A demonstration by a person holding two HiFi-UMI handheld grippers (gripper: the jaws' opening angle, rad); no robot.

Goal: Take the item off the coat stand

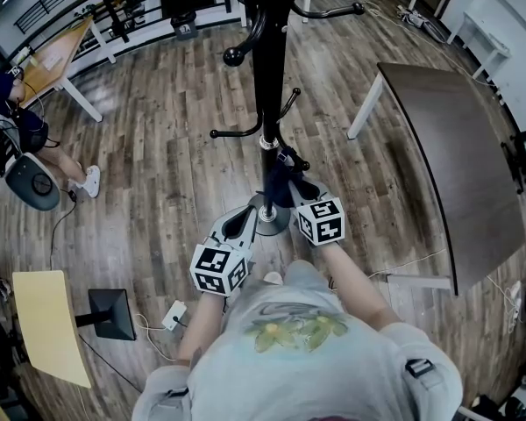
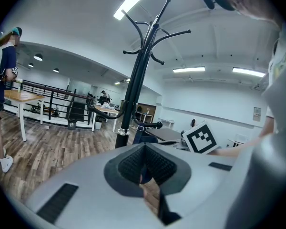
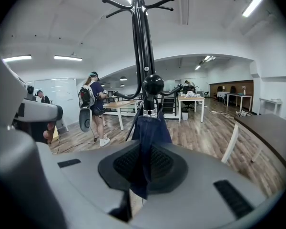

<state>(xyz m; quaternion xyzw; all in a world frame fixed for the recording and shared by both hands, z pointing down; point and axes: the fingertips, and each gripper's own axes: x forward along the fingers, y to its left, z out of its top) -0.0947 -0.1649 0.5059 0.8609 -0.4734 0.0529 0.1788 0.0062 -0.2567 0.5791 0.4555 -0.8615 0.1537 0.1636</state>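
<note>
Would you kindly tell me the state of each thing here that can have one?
coat stand: upright.
cloth: hanging from the coat stand, lower end pinched.
right hand-held gripper: shut on the cloth.
left hand-held gripper: shut.
</note>
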